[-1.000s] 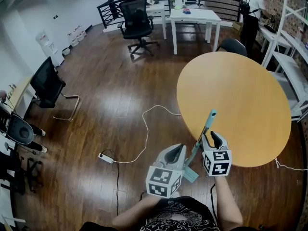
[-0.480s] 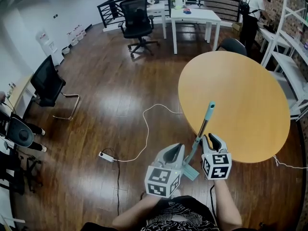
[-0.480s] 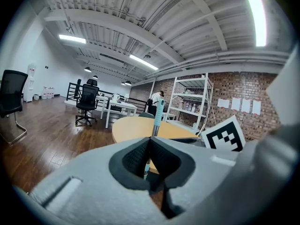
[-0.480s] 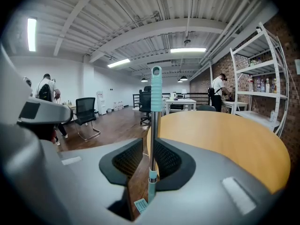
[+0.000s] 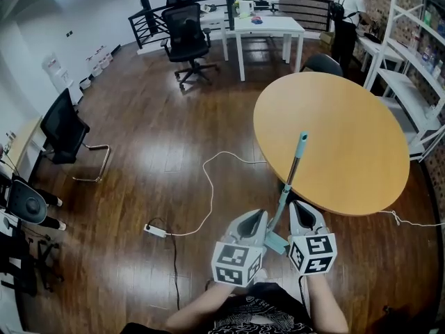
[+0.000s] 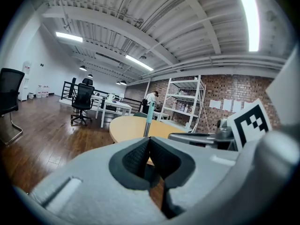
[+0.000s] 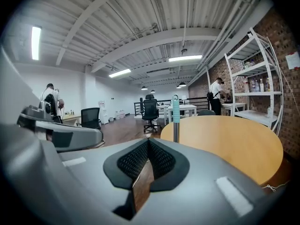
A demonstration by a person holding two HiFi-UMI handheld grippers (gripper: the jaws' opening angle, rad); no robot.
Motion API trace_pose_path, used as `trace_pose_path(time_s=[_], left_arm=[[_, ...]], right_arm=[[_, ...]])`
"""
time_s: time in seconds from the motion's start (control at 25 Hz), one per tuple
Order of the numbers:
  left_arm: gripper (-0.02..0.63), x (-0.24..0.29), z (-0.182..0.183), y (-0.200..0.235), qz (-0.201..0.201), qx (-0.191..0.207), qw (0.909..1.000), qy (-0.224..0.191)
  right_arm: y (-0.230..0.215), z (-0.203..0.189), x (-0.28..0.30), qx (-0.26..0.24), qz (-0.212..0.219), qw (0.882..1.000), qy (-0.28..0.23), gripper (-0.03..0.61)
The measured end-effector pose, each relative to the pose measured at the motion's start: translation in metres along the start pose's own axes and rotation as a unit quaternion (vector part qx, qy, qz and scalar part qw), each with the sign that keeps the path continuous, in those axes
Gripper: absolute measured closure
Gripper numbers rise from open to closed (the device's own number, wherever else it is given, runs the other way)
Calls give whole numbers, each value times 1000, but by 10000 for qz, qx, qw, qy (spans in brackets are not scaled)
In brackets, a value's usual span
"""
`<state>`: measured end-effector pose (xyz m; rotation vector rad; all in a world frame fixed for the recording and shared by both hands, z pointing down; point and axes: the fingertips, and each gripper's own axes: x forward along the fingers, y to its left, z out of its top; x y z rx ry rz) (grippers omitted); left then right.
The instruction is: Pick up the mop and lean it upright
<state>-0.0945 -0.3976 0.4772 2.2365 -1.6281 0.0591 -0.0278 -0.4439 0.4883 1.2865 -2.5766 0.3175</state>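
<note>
The mop stands nearly upright, its grey handle with a teal tip leaning on the edge of the round wooden table. Its teal head rests on the floor between my two grippers. My left gripper is just left of the handle's foot and my right gripper just right of it; neither touches the handle. Both are shut with nothing between the pads. In the left gripper view the handle rises beyond the closed left gripper. The right gripper view shows the handle past the closed right gripper.
A white cable runs across the wooden floor to a power strip. Black chairs stand at the back and left. A white table, a person and white shelves are at the back right.
The right gripper's jaws have closed and drawn back from the mop handle. The mop stays standing against the table edge. The left gripper has hardly moved.
</note>
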Motion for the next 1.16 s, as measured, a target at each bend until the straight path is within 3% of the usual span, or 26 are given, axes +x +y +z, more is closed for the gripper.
trace_pose_path(time_s=[0.4,1.16], left_arm=[[611,-41,-5,-21,-252,241,9994,-31],[611,-65,-14,-37,-338,309,9989,-26]], right_arm=[[56,15,-54,166,182,9990,-374,578],[71,4,-82,202,204,9988,-395,578]])
